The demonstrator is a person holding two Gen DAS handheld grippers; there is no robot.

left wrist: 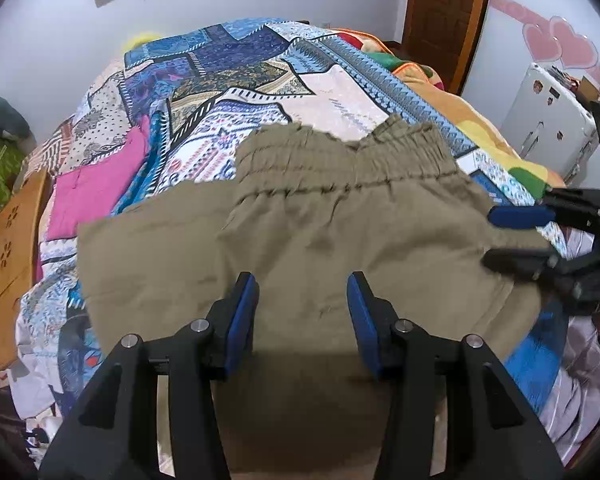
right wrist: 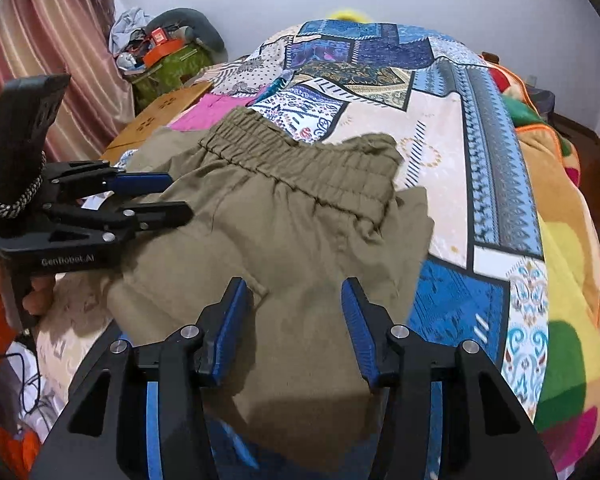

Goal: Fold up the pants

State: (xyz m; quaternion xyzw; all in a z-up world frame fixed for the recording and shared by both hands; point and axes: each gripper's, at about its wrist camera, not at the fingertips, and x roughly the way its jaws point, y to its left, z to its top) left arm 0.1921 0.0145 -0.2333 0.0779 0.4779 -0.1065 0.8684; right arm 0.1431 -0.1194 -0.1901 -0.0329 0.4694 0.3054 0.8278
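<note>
Khaki pants (left wrist: 340, 240) lay on the bed, over the patchwork bedspread (left wrist: 260, 92), close to the near edge. The elastic waistband (left wrist: 340, 160) pointed toward the far end of the bed. The body of the garment spread toward the near edge, part of it draping over that edge below the left gripper. A flap of fabric showed under the waistband at its right side in the right wrist view, so the pants were probably already doubled leg on leg; I could not be sure.

Left gripper (left wrist: 303, 312) hovered over the near middle of the fabric, jaws about half apart, nothing pinched between the blue pads (left wrist: 242, 316). Right gripper (right wrist: 294, 320) stood the same way over the right part of the pants: half open, cloth below the pads, not clamped.

Both tools pointed steeply down at the cloth, side by side. Likely reason: each was being set to take a hold near the near edge so the lower part could be carried up toward the waistband. That is judgement only.

A pink cloth (left wrist: 96, 192) lay at the left edge of the bed, apart from the task.

Writing: the body of the left gripper, seen in the right wrist view, read "GenRobot.AI" (right wrist: 68, 261). No label was legible on the pants.
</note>
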